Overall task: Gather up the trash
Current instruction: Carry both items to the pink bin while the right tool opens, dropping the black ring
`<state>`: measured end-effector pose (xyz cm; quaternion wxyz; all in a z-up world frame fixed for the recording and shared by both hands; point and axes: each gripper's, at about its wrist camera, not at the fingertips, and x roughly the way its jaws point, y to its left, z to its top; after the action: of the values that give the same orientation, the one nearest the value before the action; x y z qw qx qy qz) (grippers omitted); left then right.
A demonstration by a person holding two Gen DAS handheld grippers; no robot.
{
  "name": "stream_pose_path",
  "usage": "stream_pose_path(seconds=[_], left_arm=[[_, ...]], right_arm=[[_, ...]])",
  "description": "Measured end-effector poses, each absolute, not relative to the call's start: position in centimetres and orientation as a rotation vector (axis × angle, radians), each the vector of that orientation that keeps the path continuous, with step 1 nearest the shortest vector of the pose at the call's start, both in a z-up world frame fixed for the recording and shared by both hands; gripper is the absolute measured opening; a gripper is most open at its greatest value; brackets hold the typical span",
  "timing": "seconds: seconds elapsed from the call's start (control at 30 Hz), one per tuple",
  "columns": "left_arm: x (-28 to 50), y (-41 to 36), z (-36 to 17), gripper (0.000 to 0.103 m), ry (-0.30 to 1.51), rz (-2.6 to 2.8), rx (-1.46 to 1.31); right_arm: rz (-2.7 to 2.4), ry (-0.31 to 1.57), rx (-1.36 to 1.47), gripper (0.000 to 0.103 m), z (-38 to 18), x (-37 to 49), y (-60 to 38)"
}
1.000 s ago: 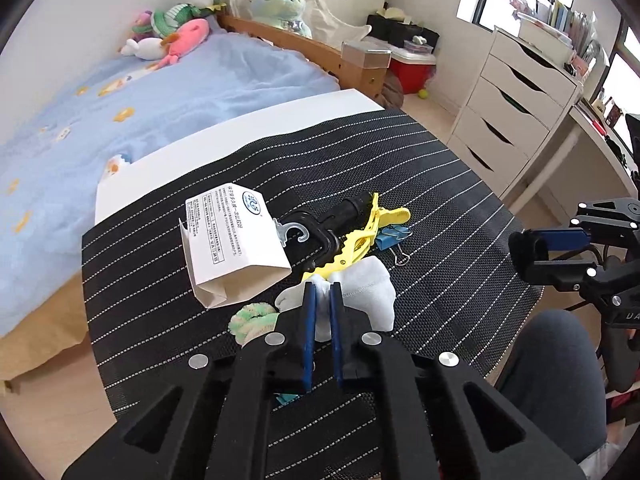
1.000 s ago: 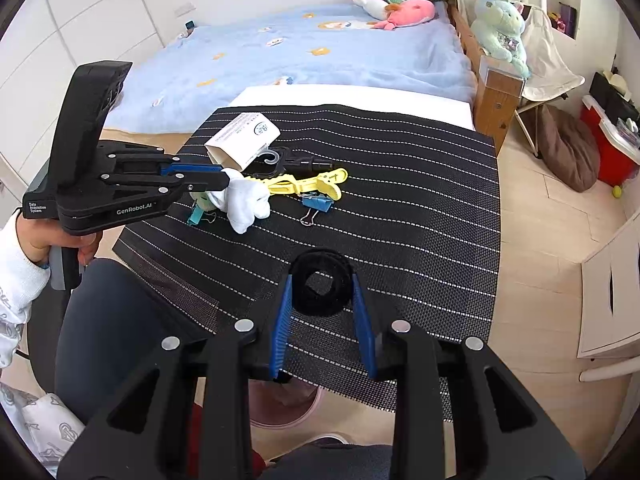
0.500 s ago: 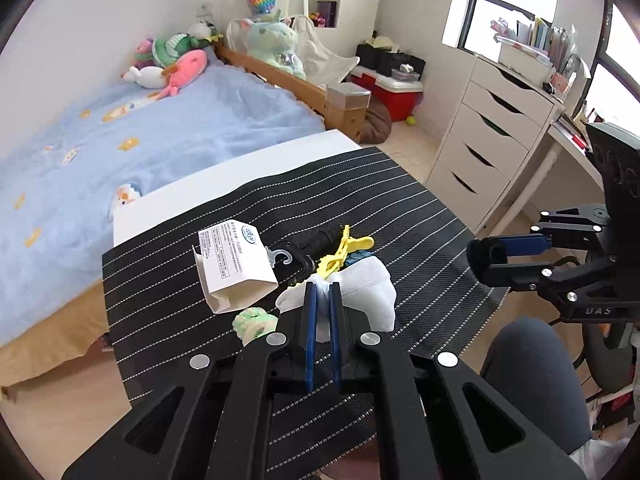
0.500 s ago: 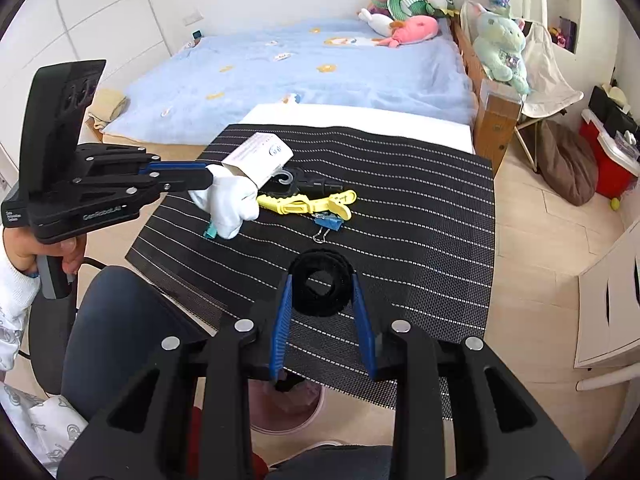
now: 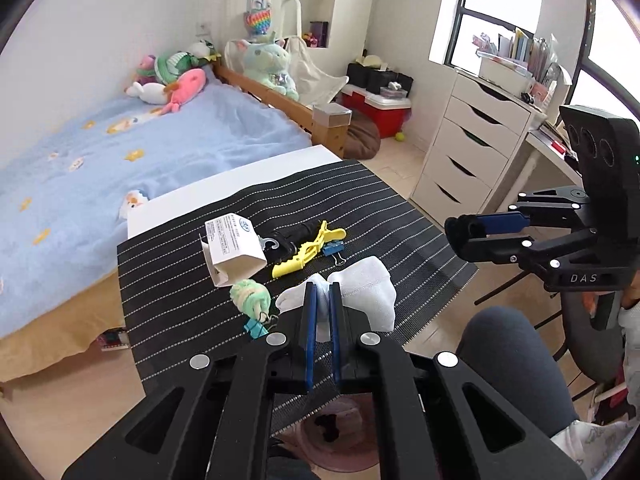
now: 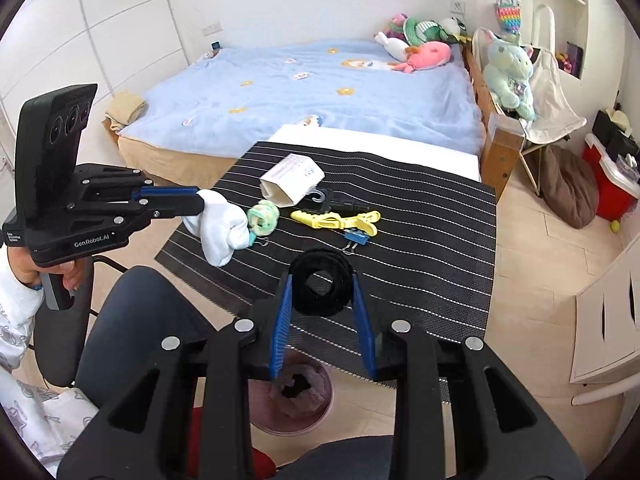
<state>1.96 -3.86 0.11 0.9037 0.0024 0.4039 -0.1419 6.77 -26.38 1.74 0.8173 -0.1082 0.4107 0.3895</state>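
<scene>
A: Since the earlier frames both grippers have risen, and the white sock (image 6: 222,227) has come up off the striped surface (image 6: 420,240) with the left one.

B: Where is the sock?

A: Left of centre in the right wrist view, hanging in the air from the left gripper (image 6: 198,200), whose fingers (image 5: 310,320) are pressed together on its cloth. In the left wrist view it bulges out either side of the fingertips, low in the middle.

B: And the right gripper (image 6: 322,290)?

A: Its fingers (image 6: 280,320) pinch a black fabric ring (image 6: 322,286) between them, partly spread, at the centre of its own view.

B: What lies around?

A: On the surface: a white paper box (image 5: 236,246), a black hanger (image 5: 286,238), a yellow clip (image 5: 308,250), a blue binder clip (image 5: 333,249) and a green pompom (image 5: 250,298). A pink bin (image 6: 298,396) stands on the floor at the bottom of the frame.
</scene>
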Motion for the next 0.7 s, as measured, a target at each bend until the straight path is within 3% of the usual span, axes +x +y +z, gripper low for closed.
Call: stream_pose_path(seconds=[0.7], left_arm=[[-4.8,-3.4,-0.6,0.006,0.845,-0.262,-0.001]], right_arm=[[0.938,0.908,-0.307,0.029,1.0,0.7,-24.8]])
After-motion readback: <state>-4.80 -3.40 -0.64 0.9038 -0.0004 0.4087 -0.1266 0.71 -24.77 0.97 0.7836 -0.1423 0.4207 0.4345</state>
